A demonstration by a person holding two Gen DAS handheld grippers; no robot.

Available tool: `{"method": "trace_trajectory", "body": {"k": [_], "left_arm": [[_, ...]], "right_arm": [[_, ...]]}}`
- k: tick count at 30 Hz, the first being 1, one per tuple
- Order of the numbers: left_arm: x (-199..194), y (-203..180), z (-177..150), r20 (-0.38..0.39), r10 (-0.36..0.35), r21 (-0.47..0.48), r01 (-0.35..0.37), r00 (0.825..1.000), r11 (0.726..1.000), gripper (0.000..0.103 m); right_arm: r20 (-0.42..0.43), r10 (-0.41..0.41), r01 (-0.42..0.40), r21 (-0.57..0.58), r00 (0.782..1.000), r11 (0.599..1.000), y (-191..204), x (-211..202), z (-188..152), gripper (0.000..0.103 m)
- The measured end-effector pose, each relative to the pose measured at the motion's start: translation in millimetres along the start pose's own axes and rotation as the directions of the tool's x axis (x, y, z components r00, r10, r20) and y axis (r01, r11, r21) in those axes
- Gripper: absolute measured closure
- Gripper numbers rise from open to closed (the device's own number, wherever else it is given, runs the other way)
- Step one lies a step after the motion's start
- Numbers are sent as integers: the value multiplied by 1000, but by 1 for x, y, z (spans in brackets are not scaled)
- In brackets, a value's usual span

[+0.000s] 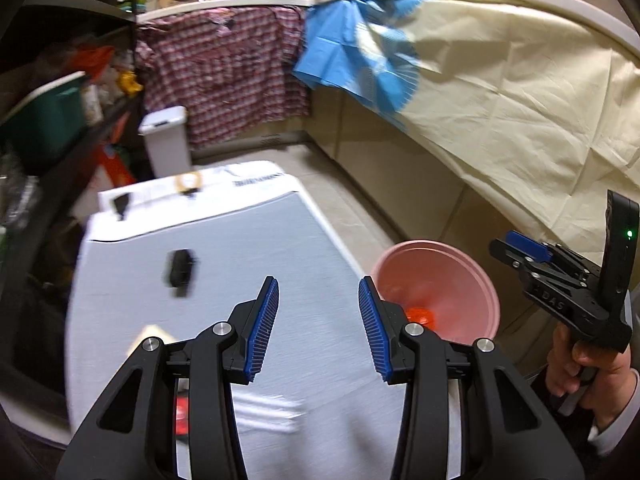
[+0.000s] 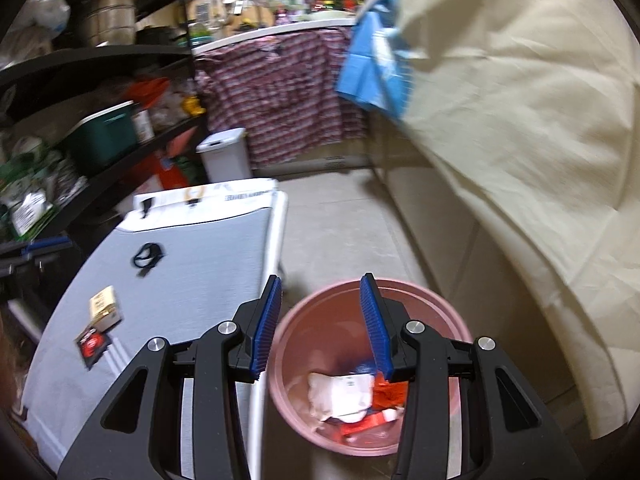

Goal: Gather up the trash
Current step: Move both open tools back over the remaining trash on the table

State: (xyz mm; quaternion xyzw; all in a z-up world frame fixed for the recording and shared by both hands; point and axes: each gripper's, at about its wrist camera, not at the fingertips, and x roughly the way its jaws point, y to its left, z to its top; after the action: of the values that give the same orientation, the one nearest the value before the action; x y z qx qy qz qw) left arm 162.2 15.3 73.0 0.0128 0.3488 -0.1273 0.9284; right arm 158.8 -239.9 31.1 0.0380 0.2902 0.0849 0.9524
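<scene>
Below the right gripper (image 2: pixel 320 318), trash is sitting inside the pink bin (image 2: pixel 440 312) on the floor.

White crumpled paper (image 2: pixel 340 396) and orange scraps (image 2: pixel 390 394) are lying at the bin's bottom, showing between that gripper's parted, empty jaws. Beside the bin, a small tan box (image 2: pixel 105 307), a red-and-black packet (image 2: pixel 93 345) and a black object (image 2: pixel 148 257) are resting on the grey table (image 2: pixel 200 248). Over that table the left gripper (image 1: pixel 319 322) is hovering with jaws parted and empty, the bin just to its right.

Even indoor light, motion blur, fisheye-bent dark edges.
</scene>
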Motion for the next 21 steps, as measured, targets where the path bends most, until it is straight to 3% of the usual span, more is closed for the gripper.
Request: {"method": "trace_trajectory", "body": {"k": [6, 9, 13, 21], "left_arm": [[-28, 58, -11, 24, 78, -33, -78, 997, 996, 62], [-31, 91, -26, 39, 109, -106, -104, 993, 989, 62], [-19, 124, -46, -3, 123, -197, -121, 992, 973, 67], [-12, 148, -59, -21, 140, -212, -142, 990, 967, 67]], "right_arm": [[-5, 106, -106, -65, 994, 992, 43, -1, -7, 62], [-23, 153, -155, -81, 988, 985, 61, 3, -12, 66], [-62, 218, -223, -110, 974, 968, 88, 14, -22, 72], [-177, 301, -334, -207, 937, 920, 144, 41, -51, 73]]}}
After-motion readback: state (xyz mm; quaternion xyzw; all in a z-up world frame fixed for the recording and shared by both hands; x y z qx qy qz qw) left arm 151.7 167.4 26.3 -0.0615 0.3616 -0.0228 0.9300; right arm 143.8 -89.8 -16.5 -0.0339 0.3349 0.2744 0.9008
